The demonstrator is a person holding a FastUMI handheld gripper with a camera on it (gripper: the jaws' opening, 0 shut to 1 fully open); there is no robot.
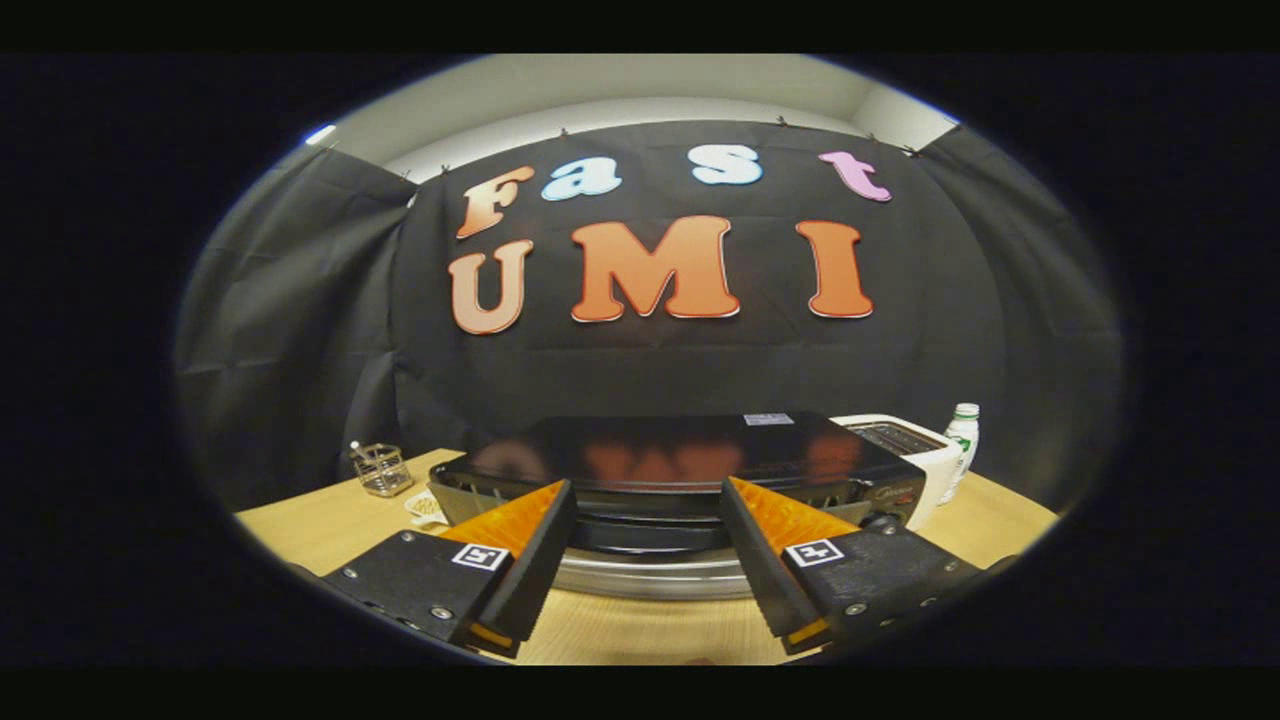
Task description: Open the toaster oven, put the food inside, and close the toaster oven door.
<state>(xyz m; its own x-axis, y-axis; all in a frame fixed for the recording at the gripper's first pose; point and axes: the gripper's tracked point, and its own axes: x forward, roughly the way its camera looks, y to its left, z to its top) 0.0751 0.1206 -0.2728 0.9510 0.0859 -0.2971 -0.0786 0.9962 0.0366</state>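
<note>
Black oven [680,470] sits mid-table [300,525], just ahead of your gripper [648,520], whose fingers stand wide apart and hold nothing. Its handle [650,575] lies between them, so I'd lower squarely, close on it, then pull down gently

The gripper [647,492] is hovering with its fingers spread wide apart, gripping nothing, just in front of the black toaster oven [680,465] sitting on the wooden bench [300,525]. The oven's silver door handle [650,578] is lying between the fingers. Beyond the fingers, a glass jar [382,468] is standing to the left, and a white toaster [900,445] and a bottle [960,445] to the right.
</note>
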